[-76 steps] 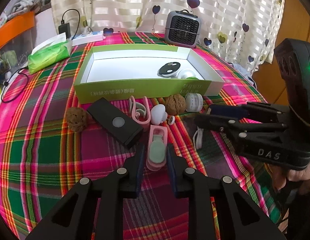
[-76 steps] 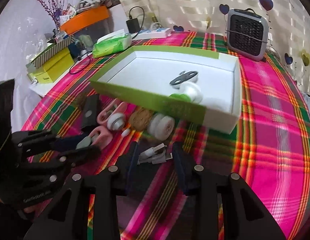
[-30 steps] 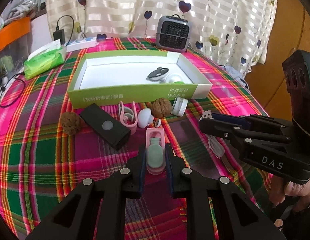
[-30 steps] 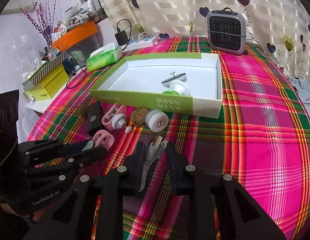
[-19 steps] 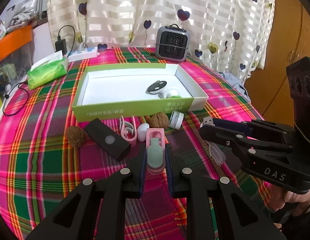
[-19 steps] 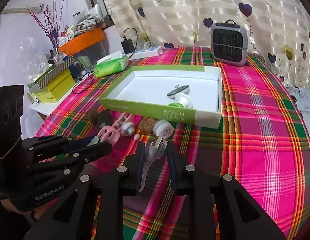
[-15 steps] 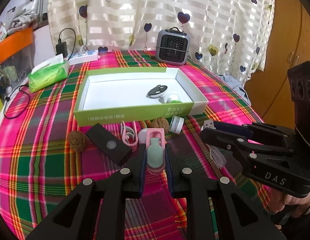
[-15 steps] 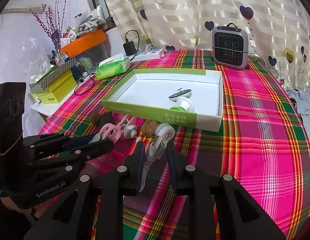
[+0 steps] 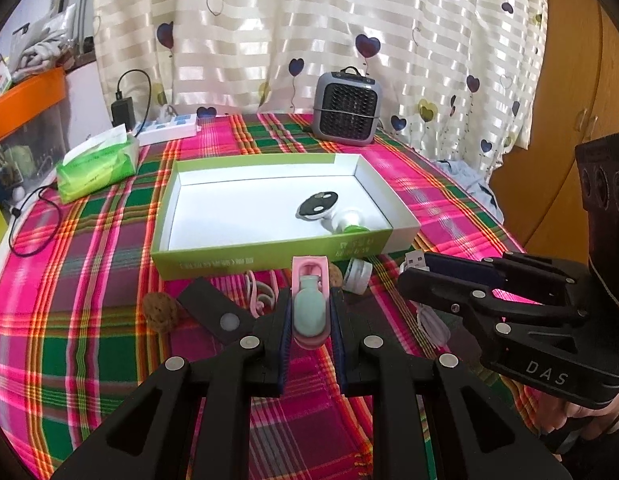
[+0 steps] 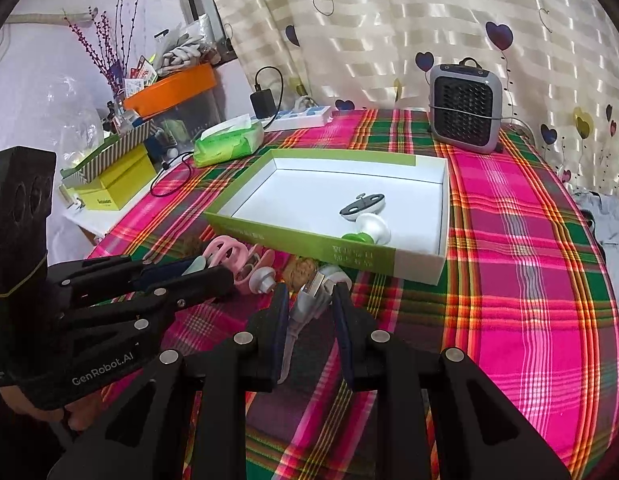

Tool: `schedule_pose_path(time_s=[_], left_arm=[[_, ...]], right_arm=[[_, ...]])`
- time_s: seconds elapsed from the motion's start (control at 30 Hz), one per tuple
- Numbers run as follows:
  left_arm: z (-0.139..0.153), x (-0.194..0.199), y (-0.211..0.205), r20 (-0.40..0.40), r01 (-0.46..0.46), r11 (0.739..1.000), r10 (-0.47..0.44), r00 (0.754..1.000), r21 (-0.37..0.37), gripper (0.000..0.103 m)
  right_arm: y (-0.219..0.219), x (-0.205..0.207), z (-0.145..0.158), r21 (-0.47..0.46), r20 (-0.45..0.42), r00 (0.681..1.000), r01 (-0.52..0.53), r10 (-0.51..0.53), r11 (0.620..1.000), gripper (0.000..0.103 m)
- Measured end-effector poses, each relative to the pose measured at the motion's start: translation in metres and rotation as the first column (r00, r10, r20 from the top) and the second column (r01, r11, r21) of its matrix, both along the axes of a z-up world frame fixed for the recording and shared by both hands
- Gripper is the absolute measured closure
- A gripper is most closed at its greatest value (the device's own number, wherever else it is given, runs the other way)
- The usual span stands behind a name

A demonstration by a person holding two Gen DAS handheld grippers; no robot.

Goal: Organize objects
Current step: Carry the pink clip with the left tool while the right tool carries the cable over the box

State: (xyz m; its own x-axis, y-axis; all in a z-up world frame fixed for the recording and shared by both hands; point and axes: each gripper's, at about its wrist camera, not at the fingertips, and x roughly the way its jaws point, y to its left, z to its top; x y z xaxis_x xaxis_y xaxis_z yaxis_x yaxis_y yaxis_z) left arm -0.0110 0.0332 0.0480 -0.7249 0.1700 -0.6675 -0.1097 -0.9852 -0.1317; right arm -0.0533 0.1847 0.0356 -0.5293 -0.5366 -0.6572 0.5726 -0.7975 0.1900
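Observation:
My left gripper (image 9: 309,312) is shut on a pink clip with a mint-green pad (image 9: 310,304) and holds it above the plaid cloth. My right gripper (image 10: 309,308) is shut on a white USB cable (image 10: 307,300), its metal plug pointing forward; in the left wrist view the plug (image 9: 415,258) sticks out past the fingers. The open green-and-white box (image 9: 269,258) lies ahead and holds a white-and-green gadget with a dark oval head (image 9: 333,216). A black rectangular device (image 9: 217,312), two walnuts (image 9: 159,306), a pink clip (image 9: 261,292) and a white round piece (image 9: 357,276) lie before the box.
A grey mini heater (image 9: 346,110) stands behind the box. A green tissue pack (image 9: 95,164) and a white power strip (image 9: 165,130) lie at the back left. Yellow boxes (image 10: 109,188) and an orange bin (image 10: 169,88) sit beyond the table's left edge.
Both grippers closed on their items on the cloth, then lifted and pulled back. The clip and the cable now hang above the table.

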Motion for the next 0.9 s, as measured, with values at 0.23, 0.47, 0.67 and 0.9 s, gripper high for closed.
schedule_pose_path(time_s=[0.23, 0.47, 0.67, 0.9], left_arm=[[0.002, -0.006, -0.001, -0.004, 0.002, 1.0, -0.002, 1.0, -0.003, 0.087], [0.007, -0.015, -0.003, -0.007, 0.001, 1.0, -0.001, 1.0, -0.009, 0.087], [0.01, -0.027, -0.008, -0.013, -0.01, 1.0, 0.01, 1.0, -0.017, 0.087], [0.013, -0.04, -0.013, -0.027, -0.021, 1.0, 0.02, 0.999, -0.022, 0.087]], right_arm=[[-0.004, -0.006, 0.002, 0.005, -0.004, 1.0, -0.004, 0.004, 1.0, 0.08], [-0.012, -0.014, 0.006, 0.01, -0.014, 1.0, -0.016, 0.016, 1.0, 0.08], [-0.02, -0.022, 0.009, 0.019, -0.027, 0.999, -0.028, 0.028, 0.999, 0.08], [-0.028, -0.039, 0.011, 0.027, -0.035, 0.999, -0.033, 0.033, 0.999, 0.08]])
